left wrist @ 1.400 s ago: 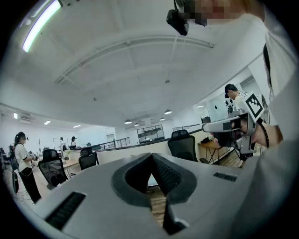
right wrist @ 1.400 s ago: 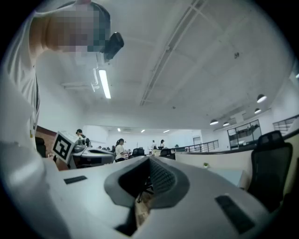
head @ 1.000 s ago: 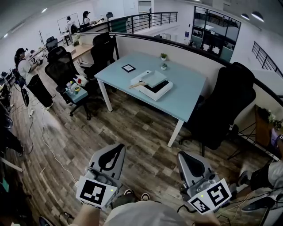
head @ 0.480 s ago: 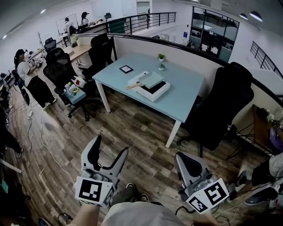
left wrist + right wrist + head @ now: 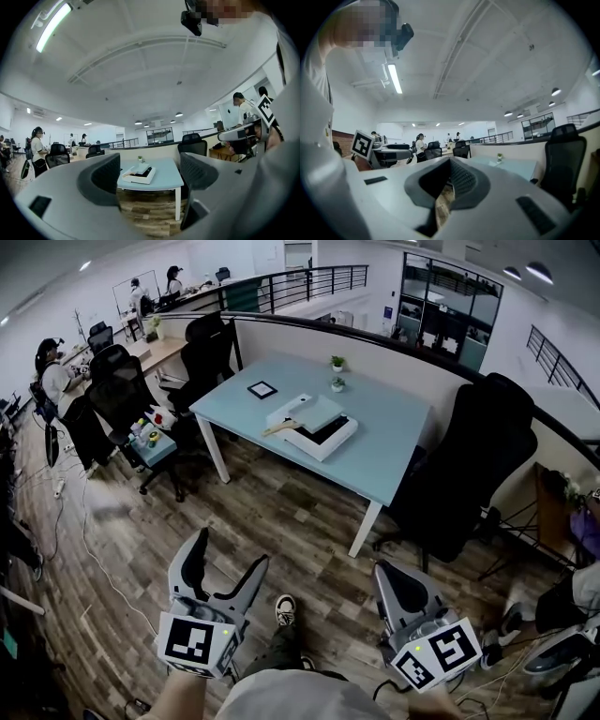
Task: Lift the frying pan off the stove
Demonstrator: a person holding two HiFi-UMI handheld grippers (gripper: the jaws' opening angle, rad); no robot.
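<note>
- The left gripper (image 5: 230, 554) is held low, close to the person's body. Its jaws are opening and stand wide apart, with nothing between them but a view through to the far table.
- The right gripper (image 5: 394, 576) is beside it at the same height, clenched with pad against pad and empty.
- Between the two, a shoe (image 5: 286, 610) shows on the wood floor (image 5: 281, 512). The person is standing well back from the work.
- Across open floor is the table (image 5: 394, 437), with a black chair (image 5: 469, 465) at its right end.
- The stove (image 5: 317, 446), a white box with a dark top, sits near the middle of the table.
- The pan (image 5: 322, 412), pale and square-looking, rests on the stove. Its wooden handle (image 5: 279, 427) sticks out to the left, over the tabletop.
- Behind them on the table are two small plants (image 5: 337, 383) and a dark-framed square (image 5: 262, 389), both well apart from the stove.
- Farther off are more desks and chairs, with people (image 5: 56, 390) at them.
- Progress, as I judge it: nothing of the lift is done. The pan is on the stove and neither gripper is near it.
- What is left is all of it: cross to the table, bring a gripper to the handle, close on it and raise the pan clear. The opening left jaws suggest that hand is being readied, though that is a guess.
</note>
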